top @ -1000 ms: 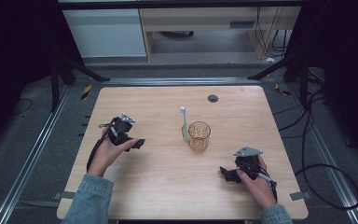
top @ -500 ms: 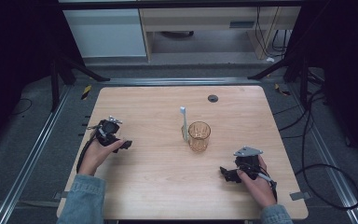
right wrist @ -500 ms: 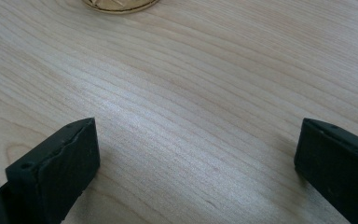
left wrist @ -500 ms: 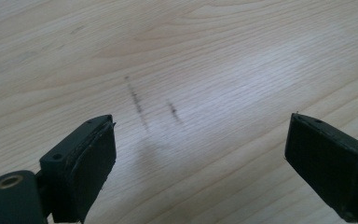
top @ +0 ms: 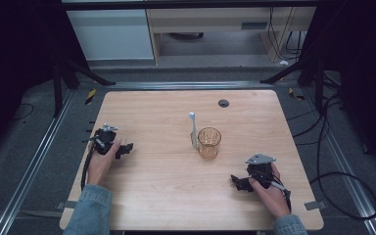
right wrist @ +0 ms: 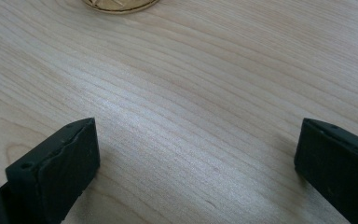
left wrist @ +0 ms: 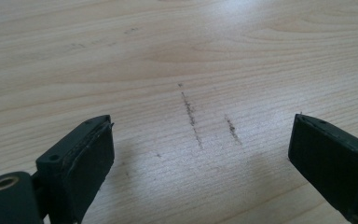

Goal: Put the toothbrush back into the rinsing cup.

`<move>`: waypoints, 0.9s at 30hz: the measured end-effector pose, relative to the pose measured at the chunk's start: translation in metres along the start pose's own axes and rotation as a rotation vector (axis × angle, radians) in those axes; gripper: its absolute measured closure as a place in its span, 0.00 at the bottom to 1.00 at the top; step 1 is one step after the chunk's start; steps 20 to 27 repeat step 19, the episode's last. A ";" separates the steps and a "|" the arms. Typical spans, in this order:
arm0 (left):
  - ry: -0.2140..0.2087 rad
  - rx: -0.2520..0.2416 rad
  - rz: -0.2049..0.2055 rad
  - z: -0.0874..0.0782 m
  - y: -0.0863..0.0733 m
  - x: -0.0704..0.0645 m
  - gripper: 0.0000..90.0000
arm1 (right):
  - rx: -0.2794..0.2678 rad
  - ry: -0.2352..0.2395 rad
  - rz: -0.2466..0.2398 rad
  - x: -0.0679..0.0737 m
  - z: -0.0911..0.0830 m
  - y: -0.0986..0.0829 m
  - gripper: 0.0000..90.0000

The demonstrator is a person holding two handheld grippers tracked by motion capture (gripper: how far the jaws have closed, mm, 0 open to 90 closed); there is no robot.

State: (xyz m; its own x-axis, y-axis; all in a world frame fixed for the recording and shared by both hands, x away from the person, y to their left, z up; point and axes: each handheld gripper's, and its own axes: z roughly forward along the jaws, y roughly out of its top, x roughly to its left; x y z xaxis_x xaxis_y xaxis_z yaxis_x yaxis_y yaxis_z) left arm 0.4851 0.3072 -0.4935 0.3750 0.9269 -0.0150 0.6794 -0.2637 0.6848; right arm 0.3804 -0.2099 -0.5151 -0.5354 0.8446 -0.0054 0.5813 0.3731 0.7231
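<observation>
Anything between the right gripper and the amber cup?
Nothing: bare wood runs from the right gripper to the amber cup, as the high view and right gripper view show.

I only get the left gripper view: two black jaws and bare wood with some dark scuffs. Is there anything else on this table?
Observer: Yes, an amber glass stands near the middle of the table.
Operator: Anything in it?
Observer: A white toothbrush stands upright, touching the glass; whether it is inside I cannot tell.
Operator: Where is the other gripper?
Observer: The right gripper rests low on the table's near right, jaws wide apart, pointing towards the glass.
</observation>
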 end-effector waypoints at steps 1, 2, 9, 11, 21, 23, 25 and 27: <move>0.000 0.007 0.010 0.003 -0.001 -0.001 0.07 | 0.000 0.000 0.000 0.000 0.000 0.000 0.00; 0.000 0.007 0.010 0.003 -0.001 -0.001 0.07 | 0.000 0.000 0.000 0.000 0.000 0.000 0.00; 0.031 -0.039 0.022 0.012 -0.008 -0.004 0.04 | 0.000 0.000 0.000 0.000 0.000 0.000 0.00; 0.032 -0.043 0.021 0.012 -0.008 -0.004 0.02 | 0.000 0.000 0.000 0.000 0.000 0.000 0.00; 0.038 -0.039 0.018 0.013 -0.008 -0.004 0.01 | 0.000 0.000 0.000 0.000 0.000 0.000 0.00; 0.038 -0.039 0.018 0.013 -0.008 -0.004 0.01 | 0.000 0.000 0.000 0.000 0.000 0.000 0.00; 0.038 -0.039 0.018 0.013 -0.008 -0.004 0.01 | 0.000 0.000 0.000 0.000 0.000 0.000 0.00; 0.038 -0.039 0.018 0.013 -0.008 -0.004 0.01 | 0.000 0.000 0.000 0.000 0.000 0.000 0.00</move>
